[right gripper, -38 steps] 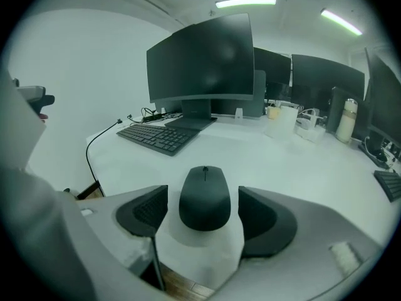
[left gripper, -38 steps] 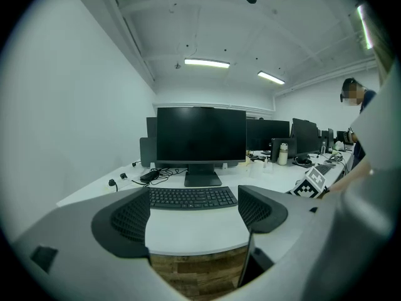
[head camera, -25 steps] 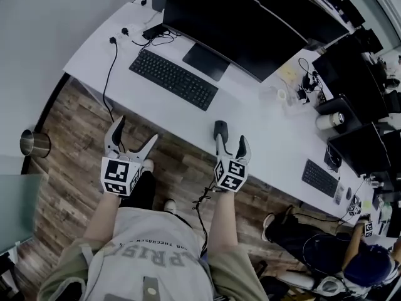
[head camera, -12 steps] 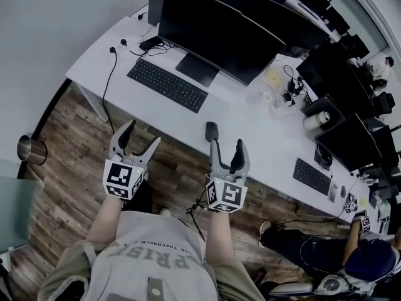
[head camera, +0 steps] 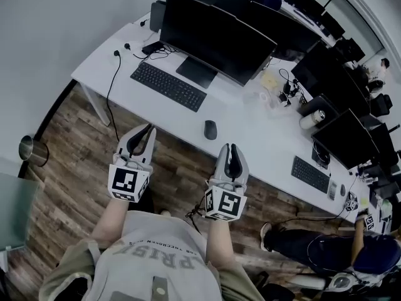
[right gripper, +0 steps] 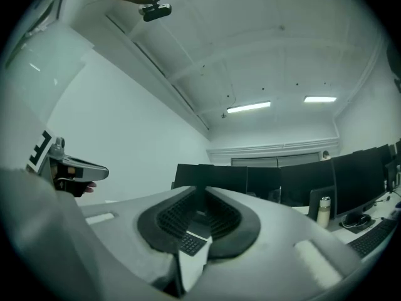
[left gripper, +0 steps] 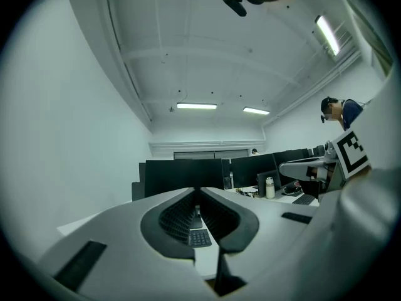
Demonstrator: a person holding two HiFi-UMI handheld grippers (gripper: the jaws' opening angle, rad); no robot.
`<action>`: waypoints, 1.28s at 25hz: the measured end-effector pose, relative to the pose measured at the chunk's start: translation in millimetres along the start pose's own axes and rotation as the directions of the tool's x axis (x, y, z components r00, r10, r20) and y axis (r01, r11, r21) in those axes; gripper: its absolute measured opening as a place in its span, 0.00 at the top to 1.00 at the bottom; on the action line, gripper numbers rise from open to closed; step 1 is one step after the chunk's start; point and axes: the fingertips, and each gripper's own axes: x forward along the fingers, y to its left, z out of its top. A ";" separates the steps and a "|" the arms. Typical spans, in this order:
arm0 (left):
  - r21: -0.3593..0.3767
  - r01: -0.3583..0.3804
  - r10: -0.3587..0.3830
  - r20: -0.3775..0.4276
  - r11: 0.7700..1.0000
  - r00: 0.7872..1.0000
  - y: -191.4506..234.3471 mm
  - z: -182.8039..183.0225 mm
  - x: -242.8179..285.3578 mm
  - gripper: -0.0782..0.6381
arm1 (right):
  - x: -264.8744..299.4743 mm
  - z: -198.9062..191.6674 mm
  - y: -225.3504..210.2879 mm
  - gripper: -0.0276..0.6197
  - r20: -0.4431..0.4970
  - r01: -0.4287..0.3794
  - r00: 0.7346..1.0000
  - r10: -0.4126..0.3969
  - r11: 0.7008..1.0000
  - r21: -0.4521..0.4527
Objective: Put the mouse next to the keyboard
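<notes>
While the mouse [head camera: 210, 129] lies on the worktop [head camera: 250, 130], apart from the keyboard [head camera: 168, 86], L gripper [head camera: 143, 137] & R gripper [head camera: 230, 157] have just closed — jaws pressed together, nothing between.

Black mouse [head camera: 210, 130]; black keyboard [head camera: 168, 86]; white desk [head camera: 250, 133]; brown wood-grain floor [head camera: 69, 146].

Matt black plastics on a smooth white desk, above worn wood planks.

The long white desk top [head camera: 257, 140] looks smooth and even, with a faint sheen like laminate. The flat black plastic keyboard [head camera: 168, 86] is matt, and the small dark oval plastic mouse [head camera: 210, 129] is smooth-backed. The wide black monitor [head camera: 216, 36] has a smooth, dull-dark screen. The brown wood-plank floor [head camera: 69, 168] shows streaked grain and a matt, worn finish. The round metal bin [head camera: 32, 150] shines like polished steel. The pale grey T-shirt [head camera: 156, 259] is soft printed cloth.
</notes>
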 end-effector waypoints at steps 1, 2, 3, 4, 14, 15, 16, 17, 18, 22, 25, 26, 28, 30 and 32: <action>-0.003 -0.002 0.002 0.010 1.000 1.000 -1.9 2.5 -2.8 0.85 | -3.8 2.2 0.3 0.92 0.004 0.003 1.000 -0.003 1.000 -0.006; -0.007 -0.003 0.003 0.019 1.000 1.000 -4.3 4.8 -5.5 0.86 | -7.2 4.0 1.4 0.95 0.008 0.002 1.000 -0.001 1.000 -0.012; -0.011 -0.003 0.003 0.027 1.000 1.000 -7.1 6.9 -8.0 0.87 | -10.4 5.3 2.9 0.95 0.009 -0.006 1.000 0.006 1.000 -0.015; -0.015 -0.002 0.003 0.033 1.000 0.999 -10.3 8.5 -10.5 0.88 | -13.4 6.2 4.7 0.95 0.010 -0.014 1.000 0.015 1.000 -0.018; -0.020 -0.006 0.007 0.066 1.000 0.998 -32.9 17.6 -27.5 0.88 | -33.9 15.0 8.1 0.95 0.028 -0.027 0.999 0.028 0.999 -0.041; -0.019 -0.008 0.009 0.067 1.000 0.998 -33.9 18.3 -28.4 0.88 | -34.9 15.6 7.5 0.95 0.029 -0.027 0.999 0.028 0.999 -0.042; -0.017 -0.010 0.011 0.068 1.000 0.998 -34.9 19.0 -29.0 0.88 | -35.7 16.5 6.9 0.95 0.029 -0.028 0.999 0.029 0.999 -0.045; -0.016 -0.010 0.011 0.068 1.000 0.998 -35.9 19.7 -29.3 0.88 | -36.2 17.6 6.4 0.95 0.030 -0.029 0.999 0.031 0.998 -0.048; -0.016 -0.010 0.011 0.069 1.000 0.998 -36.8 20.5 -29.2 0.88 | -36.4 18.7 6.0 0.95 0.031 -0.030 0.999 0.031 0.998 -0.051; -0.012 -0.005 0.005 0.073 1.000 0.997 -40.3 22.8 -27.6 0.88 | -36.2 22.0 4.2 0.95 0.038 -0.027 0.999 0.029 0.998 -0.056; -0.014 -0.002 0.003 0.075 1.000 0.997 -43.5 22.2 -27.5 0.88 | -36.3 20.8 1.3 0.96 0.034 -0.013 0.999 0.015 0.997 -0.077; -0.015 0.002 -0.001 0.074 1.000 0.997 -44.6 22.4 -27.5 0.88 | -36.6 20.5 0.7 0.96 0.034 -0.010 0.999 0.013 0.997 -0.075; -0.016 0.009 -0.008 0.071 1.000 0.997 -45.4 22.4 -27.0 0.88 | -37.0 21.0 0.7 0.96 0.038 -0.013 0.999 0.015 0.998 -0.062; -0.013 0.010 -0.009 0.067 1.000 0.998 -45.4 22.0 -26.8 0.88 | -37.1 22.2 1.4 0.96 0.041 -0.014 0.999 0.017 0.998 -0.061; -0.010 0.010 -0.010 0.065 1.000 0.998 -45.5 21.5 -26.4 0.88 | -36.9 22.7 1.5 0.96 0.039 -0.014 0.999 0.016 0.998 -0.064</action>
